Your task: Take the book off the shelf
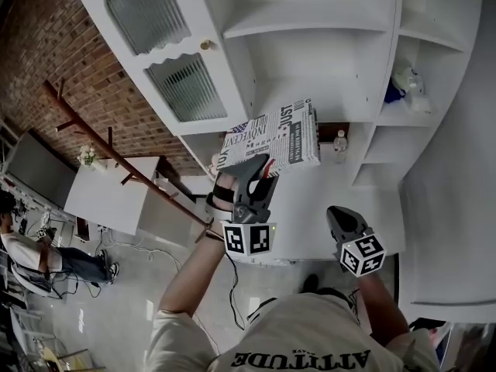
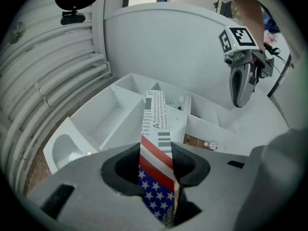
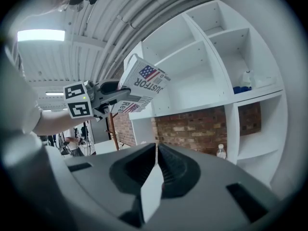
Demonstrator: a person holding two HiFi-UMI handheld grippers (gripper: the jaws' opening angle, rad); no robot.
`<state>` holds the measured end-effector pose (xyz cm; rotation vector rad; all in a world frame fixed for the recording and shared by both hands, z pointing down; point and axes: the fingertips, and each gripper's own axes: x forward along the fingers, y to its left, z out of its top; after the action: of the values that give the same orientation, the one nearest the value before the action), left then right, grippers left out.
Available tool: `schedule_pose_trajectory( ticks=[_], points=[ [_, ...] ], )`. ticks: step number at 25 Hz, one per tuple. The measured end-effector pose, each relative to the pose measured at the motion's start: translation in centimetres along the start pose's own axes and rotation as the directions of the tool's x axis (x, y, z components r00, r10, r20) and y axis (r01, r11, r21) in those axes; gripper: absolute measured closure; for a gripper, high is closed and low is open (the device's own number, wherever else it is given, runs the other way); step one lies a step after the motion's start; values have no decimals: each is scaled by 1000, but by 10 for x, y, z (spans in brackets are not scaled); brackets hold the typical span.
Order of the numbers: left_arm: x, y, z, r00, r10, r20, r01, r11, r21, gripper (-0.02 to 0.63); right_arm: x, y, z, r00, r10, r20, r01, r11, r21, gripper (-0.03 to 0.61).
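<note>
Holding the book (image 1: pixel 267 139) out in the open air, the left gripper (image 1: pixel 260 166) has it clear of the white shelf unit (image 1: pixel 310 22), in front of the open compartments and a little above the lower ledge. The jaws pinch the near end of the book, one pad on each broad side. In the left gripper view the book (image 2: pixel 157 143) stands on its edge between them.

The book is covered like a newspaper, with black print in columns and big headlines on white. The end inside the left gripper (image 2: pixel 157 163) has a flag pattern, with red and white stripes and white stars on blue. From the right gripper view I can see another small flag and large letters on the side of the book (image 3: pixel 142 82) which is turned toward that gripper.

The book stretches away from the jaws in the direction the left gripper (image 3: pixel 114 88) points, so its long axis seems to run about level toward the shelf. The free end is nearest to the shelf. One broad printed face is turned up toward the person's head.

The right gripper (image 1: pixel 335 211) hangs lower and to the right, well apart from the book. The jaws of the right gripper (image 3: pixel 157 150) are pressed together, with nothing between them.
</note>
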<state>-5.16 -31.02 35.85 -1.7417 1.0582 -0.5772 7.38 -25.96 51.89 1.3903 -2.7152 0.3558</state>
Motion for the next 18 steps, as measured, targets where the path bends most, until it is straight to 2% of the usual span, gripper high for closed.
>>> schedule_pose_trajectory(
  ticks=[8, 12, 18],
  points=[
    [-56, 8, -9, 999, 28, -25, -31, 992, -119, 442, -36, 26, 18, 999, -52, 11, 53, 997, -53, 545],
    [-85, 3, -19, 998, 39, -43, -46, 984, -173, 442, -56, 42, 15, 997, -80, 16, 81, 994, -71, 545],
    [-124, -3, -32, 996, 48, -70, -66, 957, -282, 442, -87, 58, 8, 991, -133, 16, 134, 987, -93, 545]
  ],
)
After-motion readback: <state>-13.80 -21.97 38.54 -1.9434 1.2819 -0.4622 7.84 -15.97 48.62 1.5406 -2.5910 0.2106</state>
